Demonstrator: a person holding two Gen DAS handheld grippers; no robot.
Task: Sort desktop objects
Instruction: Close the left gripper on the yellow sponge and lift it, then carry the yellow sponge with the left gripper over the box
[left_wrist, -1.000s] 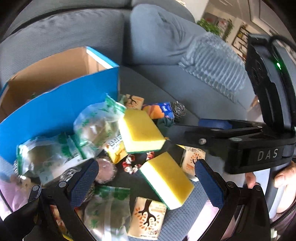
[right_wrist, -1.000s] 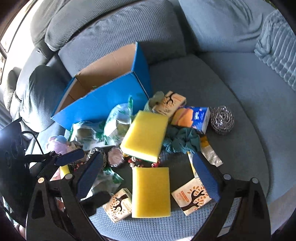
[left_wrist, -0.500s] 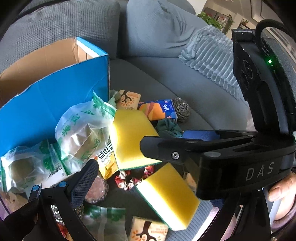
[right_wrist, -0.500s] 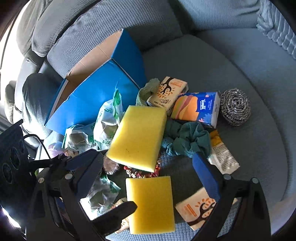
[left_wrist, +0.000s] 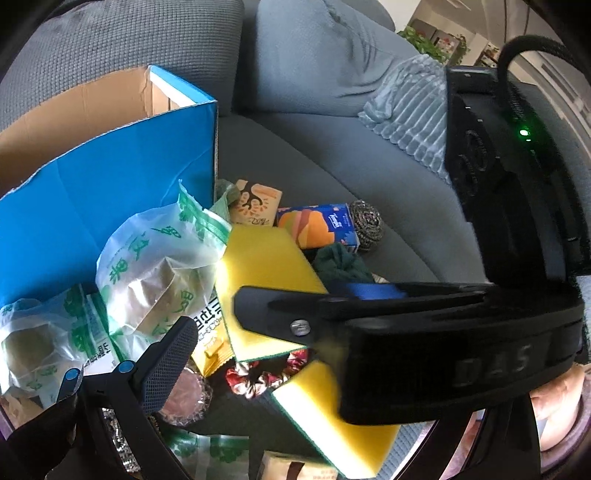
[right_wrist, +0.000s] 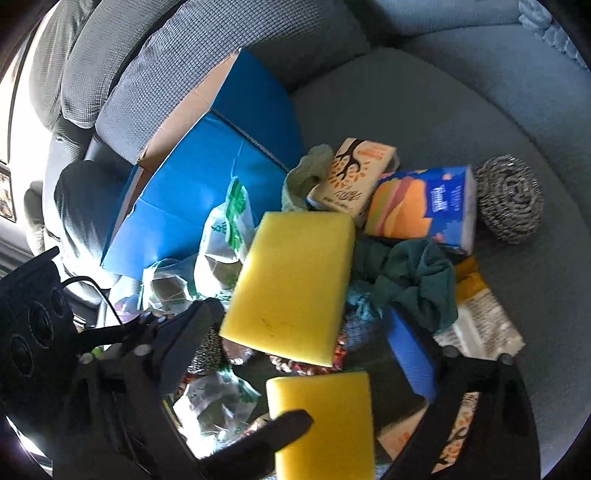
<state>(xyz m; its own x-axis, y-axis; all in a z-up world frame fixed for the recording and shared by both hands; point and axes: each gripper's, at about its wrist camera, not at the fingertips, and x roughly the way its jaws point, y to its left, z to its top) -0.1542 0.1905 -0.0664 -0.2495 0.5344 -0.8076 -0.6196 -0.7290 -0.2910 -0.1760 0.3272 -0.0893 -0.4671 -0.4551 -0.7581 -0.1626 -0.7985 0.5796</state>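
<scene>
The right hand-held gripper (right_wrist: 306, 354) hangs over the pile on the grey sofa seat (right_wrist: 461, 122). Its jaws have just been closing, but they stand apart and the pads press on nothing; the upper yellow sponge (right_wrist: 291, 288) lies between them. The left hand-held gripper (left_wrist: 280, 373) is mostly hidden, only one finger shows, so I cannot tell its state. The lower yellow sponge (right_wrist: 325, 413) lies nearest. Farther lie a green cloth (right_wrist: 413, 280), an orange-blue tissue pack (right_wrist: 421, 206) and a steel scourer (right_wrist: 509, 199). The blue box (right_wrist: 207, 199) stands open at the seat's back edge.
</scene>
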